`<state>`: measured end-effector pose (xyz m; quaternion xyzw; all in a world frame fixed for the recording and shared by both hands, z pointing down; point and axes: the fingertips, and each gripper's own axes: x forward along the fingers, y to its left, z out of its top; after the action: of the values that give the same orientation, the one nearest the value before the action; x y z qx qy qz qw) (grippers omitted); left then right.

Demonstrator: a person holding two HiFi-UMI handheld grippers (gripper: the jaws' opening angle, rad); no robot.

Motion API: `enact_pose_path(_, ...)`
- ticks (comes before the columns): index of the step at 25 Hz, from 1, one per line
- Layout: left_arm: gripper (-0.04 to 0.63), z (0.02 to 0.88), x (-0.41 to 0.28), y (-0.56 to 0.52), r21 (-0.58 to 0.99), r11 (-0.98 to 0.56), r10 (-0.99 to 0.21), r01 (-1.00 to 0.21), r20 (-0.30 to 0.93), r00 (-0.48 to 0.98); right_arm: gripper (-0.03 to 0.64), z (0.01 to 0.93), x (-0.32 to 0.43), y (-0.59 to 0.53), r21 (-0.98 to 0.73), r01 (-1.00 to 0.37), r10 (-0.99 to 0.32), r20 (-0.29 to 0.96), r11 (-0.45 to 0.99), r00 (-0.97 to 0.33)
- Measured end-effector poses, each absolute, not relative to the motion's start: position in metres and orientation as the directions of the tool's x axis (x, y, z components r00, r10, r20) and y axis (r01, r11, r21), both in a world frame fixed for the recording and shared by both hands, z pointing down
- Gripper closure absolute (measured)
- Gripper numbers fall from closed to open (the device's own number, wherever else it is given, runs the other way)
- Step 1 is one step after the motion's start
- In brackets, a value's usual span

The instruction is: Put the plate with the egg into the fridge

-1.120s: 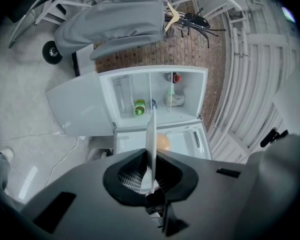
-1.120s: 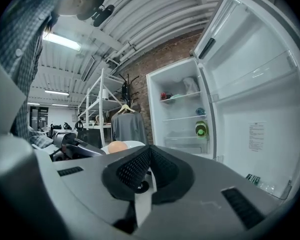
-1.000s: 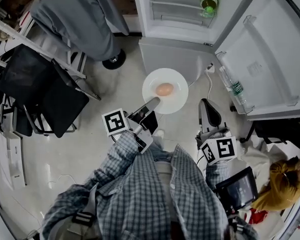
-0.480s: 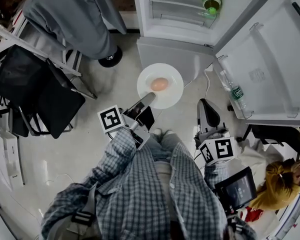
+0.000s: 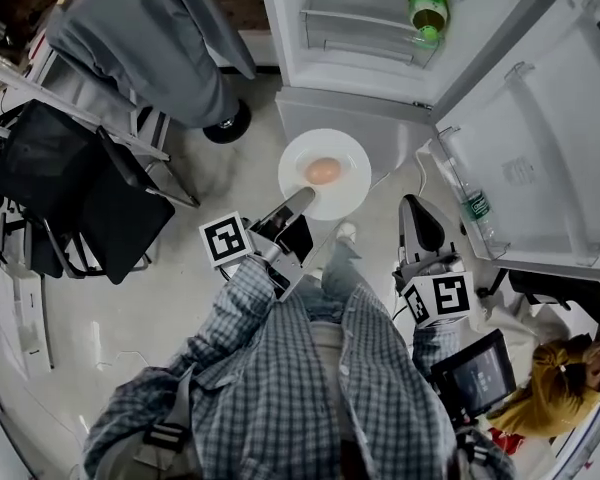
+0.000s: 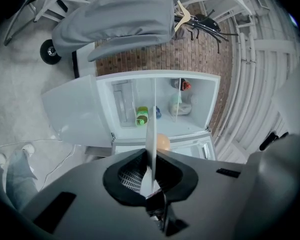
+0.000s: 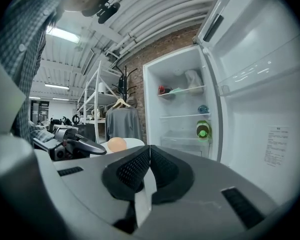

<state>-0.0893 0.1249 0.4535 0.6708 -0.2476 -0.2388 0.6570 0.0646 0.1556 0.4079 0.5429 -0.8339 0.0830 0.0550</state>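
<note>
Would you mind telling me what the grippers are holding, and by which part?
The left gripper is clamped on the near rim of the white plate, which carries the egg. The right gripper holds nothing; its jaws are shut together.

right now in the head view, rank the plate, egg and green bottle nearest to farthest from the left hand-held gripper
1. Plate: near rim clamped in the left hand-held gripper.
2. Egg: mid-plate, just beyond the jaws.
3. Green bottle: far off, inside the fridge, upper right.
</note>
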Motion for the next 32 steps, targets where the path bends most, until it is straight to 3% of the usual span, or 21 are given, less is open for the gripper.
enact_pose_path(17,0.572,0.436,-0.035,0.028,0.999,-0.045,-0.702,-0.030,-0.010,0.712,0.611,0.391,0.094,0.054,-0.009,-0.846,-0.837,0.139,0.533,-0.529)
enact_pose_path(32,0.572,0.436,0.007,-0.023,0.998,-0.049,-0.701,-0.038,-0.007,0.714,0.611,0.391,0.116,0.006,-0.066,-0.842,-0.834,0.113,0.536,-0.540)
